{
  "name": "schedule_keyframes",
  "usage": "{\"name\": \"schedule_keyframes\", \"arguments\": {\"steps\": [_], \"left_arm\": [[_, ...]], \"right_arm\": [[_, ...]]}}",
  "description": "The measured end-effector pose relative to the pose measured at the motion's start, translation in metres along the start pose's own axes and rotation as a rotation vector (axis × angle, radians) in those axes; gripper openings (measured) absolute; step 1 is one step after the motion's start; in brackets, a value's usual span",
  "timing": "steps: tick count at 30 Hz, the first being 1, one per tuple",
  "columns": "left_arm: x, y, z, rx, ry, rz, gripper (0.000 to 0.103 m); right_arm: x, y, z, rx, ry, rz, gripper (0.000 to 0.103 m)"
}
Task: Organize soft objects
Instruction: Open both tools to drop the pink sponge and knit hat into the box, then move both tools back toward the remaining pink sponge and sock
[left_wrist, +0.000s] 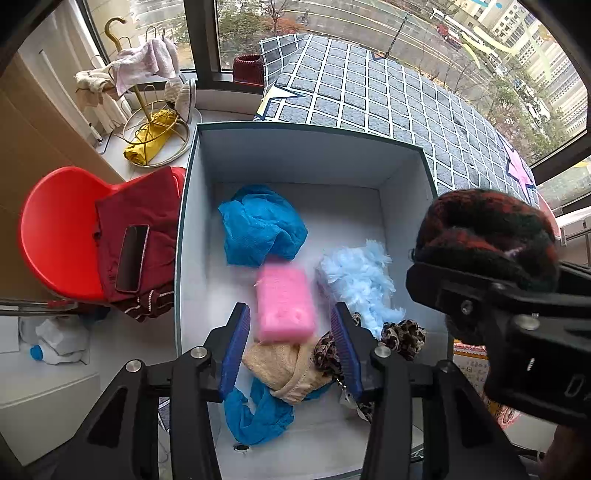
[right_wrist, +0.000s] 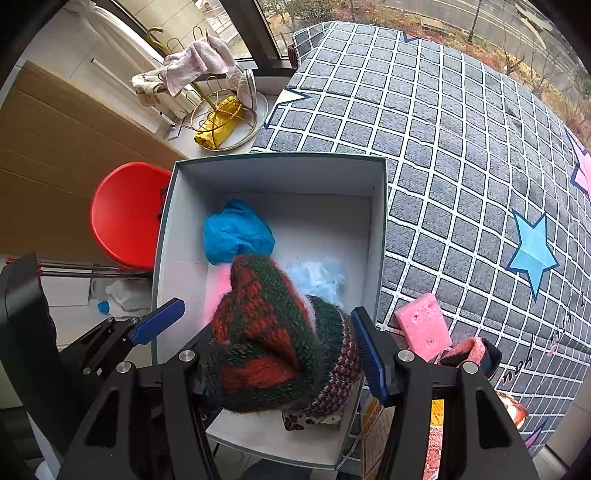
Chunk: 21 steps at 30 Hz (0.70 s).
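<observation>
Right wrist view shows the white box (right_wrist: 273, 177) centre-frame, the right gripper (right_wrist: 280, 350) clenched on the knitted hat (right_wrist: 269, 339) above it. Left gripper (left_wrist: 291, 343) hangs released over the pink sponge (left_wrist: 286, 304). Dropped carelessly, the hat could snag the box's 3 o'clock wall.

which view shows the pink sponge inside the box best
The left wrist view: the pink sponge lies unobstructed on the box floor. In the right wrist view the knit hat covers it, leaving only a pink edge.
</observation>
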<state>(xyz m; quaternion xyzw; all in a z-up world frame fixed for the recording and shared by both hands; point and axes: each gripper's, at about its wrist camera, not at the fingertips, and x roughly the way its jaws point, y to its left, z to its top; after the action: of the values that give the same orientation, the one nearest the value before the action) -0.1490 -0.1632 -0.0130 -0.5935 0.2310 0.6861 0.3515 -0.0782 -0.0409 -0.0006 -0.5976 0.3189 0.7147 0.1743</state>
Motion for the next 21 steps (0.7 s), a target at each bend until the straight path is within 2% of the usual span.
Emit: {"name": "schedule_keyframes", "arguments": {"steps": [3,4,5,7,8,9,10,11,14,15,17,19,21], "left_arm": [[0.001,-0.001,0.001,0.002,0.003,0.0,0.05],[0.002,-0.001,0.001,-0.002,0.011,-0.003,0.053],[0.003,-0.001,0.002,-0.008,0.022,-0.006,0.063],[0.006,0.001,0.002,-0.024,0.052,-0.018,0.072],[0.007,0.001,0.002,-0.026,0.058,-0.02,0.073],[0.005,0.002,0.001,-0.028,0.049,-0.02,0.076],[0.003,0.003,0.001,-0.032,0.033,-0.018,0.082],[0.001,0.004,0.001,-0.034,0.024,-0.008,0.084],[-0.003,0.004,0.004,-0.04,0.012,0.062,0.084],[-0.01,0.005,0.004,-0.045,-0.021,0.089,0.084],[-0.044,0.007,0.001,-0.072,-0.199,0.144,0.084],[-0.077,0.008,-0.003,-0.096,-0.34,0.141,0.085],[-0.096,0.011,-0.001,-0.122,-0.39,0.115,0.096]], "right_arm": [[0.003,0.0,0.001,-0.003,0.006,-0.001,0.06],[0.003,0.001,0.002,-0.005,0.01,0.002,0.06],[0.004,0.001,0.002,-0.007,0.013,0.009,0.064],[0.004,0.001,0.002,-0.012,0.011,0.013,0.07],[0.003,0.001,0.001,-0.014,0.008,0.014,0.079],[0.001,0.001,0.001,-0.014,0.003,0.014,0.091],[-0.001,0.001,0.001,-0.014,-0.007,0.002,0.095],[-0.003,0.0,0.0,-0.014,-0.014,-0.001,0.099],[-0.011,-0.005,-0.002,0.003,-0.035,0.013,0.099],[-0.015,-0.007,-0.002,0.013,-0.04,0.019,0.099],[-0.026,-0.012,-0.004,0.042,-0.063,0.035,0.099],[-0.041,-0.018,-0.006,0.061,-0.097,0.045,0.099],[-0.054,-0.024,-0.009,0.075,-0.122,0.047,0.099]]}}
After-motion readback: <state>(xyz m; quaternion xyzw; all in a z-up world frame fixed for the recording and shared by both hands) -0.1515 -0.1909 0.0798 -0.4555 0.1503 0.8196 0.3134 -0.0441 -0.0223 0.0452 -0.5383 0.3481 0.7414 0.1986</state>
